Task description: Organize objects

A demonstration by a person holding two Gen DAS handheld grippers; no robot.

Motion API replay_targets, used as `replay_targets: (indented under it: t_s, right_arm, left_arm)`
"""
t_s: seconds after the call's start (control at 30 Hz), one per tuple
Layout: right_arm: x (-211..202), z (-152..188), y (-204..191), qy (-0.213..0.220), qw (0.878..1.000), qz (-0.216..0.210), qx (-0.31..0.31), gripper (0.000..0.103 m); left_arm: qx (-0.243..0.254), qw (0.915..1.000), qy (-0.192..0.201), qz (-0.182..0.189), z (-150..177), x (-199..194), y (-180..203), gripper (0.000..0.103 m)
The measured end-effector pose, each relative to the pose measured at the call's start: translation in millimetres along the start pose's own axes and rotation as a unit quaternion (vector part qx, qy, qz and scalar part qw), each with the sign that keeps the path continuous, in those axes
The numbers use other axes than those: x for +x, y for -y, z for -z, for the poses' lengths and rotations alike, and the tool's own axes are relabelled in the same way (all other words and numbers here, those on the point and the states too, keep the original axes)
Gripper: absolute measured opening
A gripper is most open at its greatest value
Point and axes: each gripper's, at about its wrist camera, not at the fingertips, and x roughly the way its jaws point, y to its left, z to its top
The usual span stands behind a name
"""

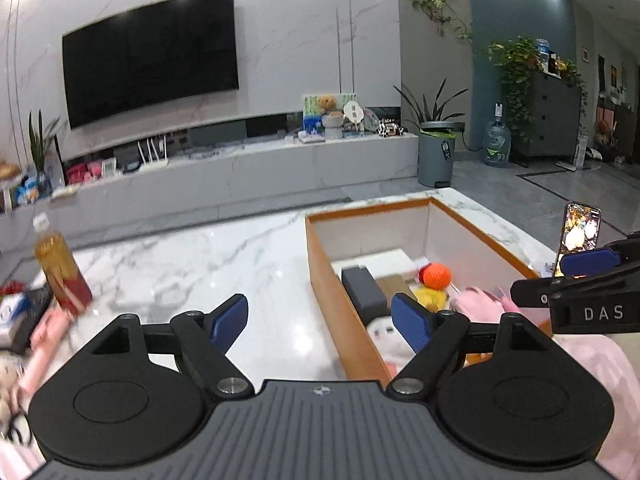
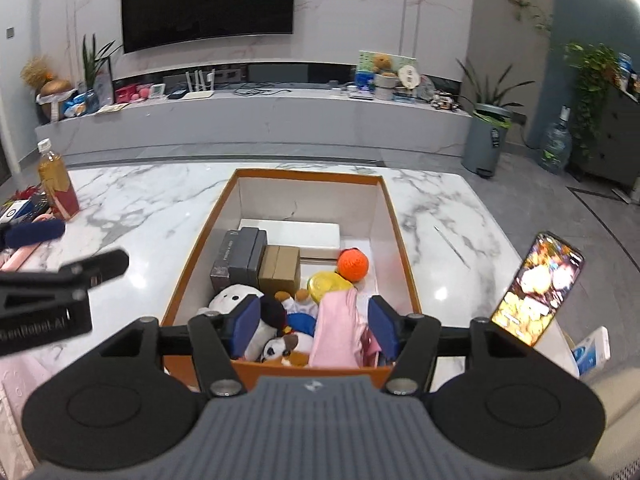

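An orange-rimmed box stands on the marble table and holds dark boxes, a brown carton, an orange knitted ball, a yellow lid, plush toys and a pink cloth. My right gripper is open above the box's near end, empty, with the pink cloth between its fingers. My left gripper is open and empty over the box's left wall. The right gripper's finger shows at the right edge of the left wrist view.
A tea bottle stands at the table's left, beside small boxes, pink items and a plush toy. A lit phone leans at the right. A white box lies near it. A TV console and bin stand beyond.
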Motion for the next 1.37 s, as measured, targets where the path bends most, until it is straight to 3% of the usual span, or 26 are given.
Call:
replay_targets:
  t_s: [0.43,0.8,1.37]
  right_arm:
    - [1,38,-22,-0.013,1.0,0.007,0.018,0.066]
    - [3,39,-32,-0.018,1.0,0.004,0.001,0.07]
    - [9,48,-27,-0.027,0.999,-0.011,0.022,0.074]
  left_arm:
    - [0.014,0.9996,-0.024,-0.004,42,-13,2,0.093]
    - [-0.008,0.9996,-0.027,0.001,44,-18,-8,0.093]
    - [0.0,0.9991,-0.041,-0.002,45,-17,-5,0.093]
